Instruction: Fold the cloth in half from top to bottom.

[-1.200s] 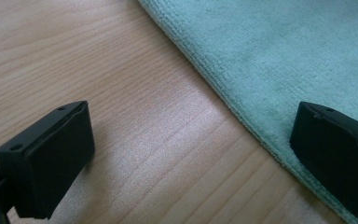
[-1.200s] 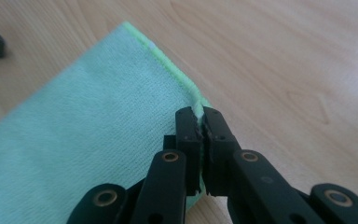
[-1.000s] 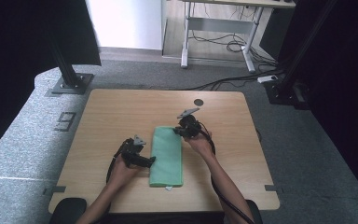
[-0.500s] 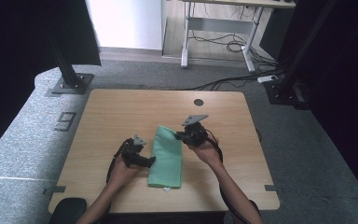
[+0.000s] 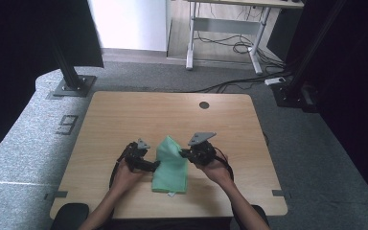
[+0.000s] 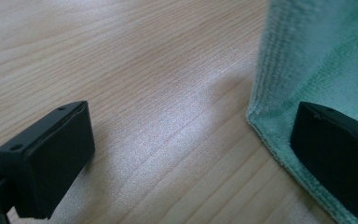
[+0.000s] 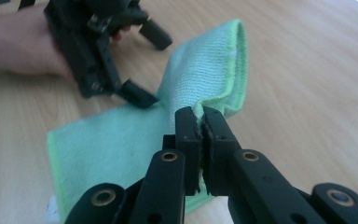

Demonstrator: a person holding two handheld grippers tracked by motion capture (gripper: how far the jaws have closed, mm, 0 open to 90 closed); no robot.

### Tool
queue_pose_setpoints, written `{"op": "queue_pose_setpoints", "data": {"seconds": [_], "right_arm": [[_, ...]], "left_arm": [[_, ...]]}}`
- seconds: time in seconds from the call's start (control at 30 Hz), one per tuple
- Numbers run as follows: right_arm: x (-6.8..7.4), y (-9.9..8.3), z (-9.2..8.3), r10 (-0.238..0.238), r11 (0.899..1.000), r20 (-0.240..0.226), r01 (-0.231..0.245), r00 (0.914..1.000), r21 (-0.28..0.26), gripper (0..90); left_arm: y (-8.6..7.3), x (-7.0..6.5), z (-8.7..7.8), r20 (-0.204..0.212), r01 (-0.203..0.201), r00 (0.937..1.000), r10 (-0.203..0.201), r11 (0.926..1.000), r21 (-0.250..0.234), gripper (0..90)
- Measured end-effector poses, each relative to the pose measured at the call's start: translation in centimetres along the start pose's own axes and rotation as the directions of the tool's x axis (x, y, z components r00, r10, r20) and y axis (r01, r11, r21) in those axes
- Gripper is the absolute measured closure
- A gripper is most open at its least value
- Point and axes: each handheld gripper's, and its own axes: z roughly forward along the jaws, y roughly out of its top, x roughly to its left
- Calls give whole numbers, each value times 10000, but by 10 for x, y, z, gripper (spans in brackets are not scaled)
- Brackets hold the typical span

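A green cloth point(image 5: 170, 172) lies on the wooden table point(image 5: 124, 120) in front of the person. Its far end is lifted into a peak and bends back over the flat part. My right gripper point(image 5: 183, 154) is shut on that lifted edge; in the right gripper view the jaws point(image 7: 200, 123) pinch the cloth point(image 7: 209, 65) a little above the table. My left gripper point(image 5: 153, 165) sits low at the cloth's left edge and is open. In the left gripper view point(image 6: 191, 140) one jaw stands over bare wood and the other over the cloth's hem point(image 6: 270, 126). The right gripper view also shows the left gripper point(image 7: 147, 65) beside the fold.
A round cable hole point(image 5: 204, 105) sits near the table's far edge. A small white tag point(image 5: 171, 194) pokes out of the cloth's near edge. Black stand bases point(image 5: 72, 86) and a desk frame with cables point(image 5: 230, 43) stand on the floor beyond the table.
My right gripper has come toward the person and risen a little, drawing the cloth's far end up and back over itself. The left gripper has stayed put.
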Motion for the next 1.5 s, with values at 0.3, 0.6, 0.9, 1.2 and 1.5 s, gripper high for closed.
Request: {"op": "queue_pose_setpoints", "data": {"seconds": [0.3, 0.6, 0.9, 1.2, 1.5], "right_arm": [[17, -26, 1, 398, 9991, -407, -391, 9984, 183, 852], [29, -47, 8, 720, 9963, -722, -684, 9948, 516, 848], [31, -62, 22, 938, 9897, -846, -838, 9920, 1158, 840], [32, -68, 26, 1299, 9851, -832, -1191, 9880, 1241, 834], [33, -68, 26, 1273, 9856, -778, -1174, 9888, 1216, 831]], "left_arm": [[0, 0, 0, -9, -25, 10000, 25, 10000, 2, 0], [0, 0, 0, -6, -14, 10000, 14, 10000, -5, 0], [0, 1, 0, 195, -167, 9997, 168, 9999, -35, 0], [1, 6, -20, 1361, -855, 9874, 808, 9959, 294, 12], [18, 21, -46, 994, -355, 9940, 449, 9949, -945, 45]]}}
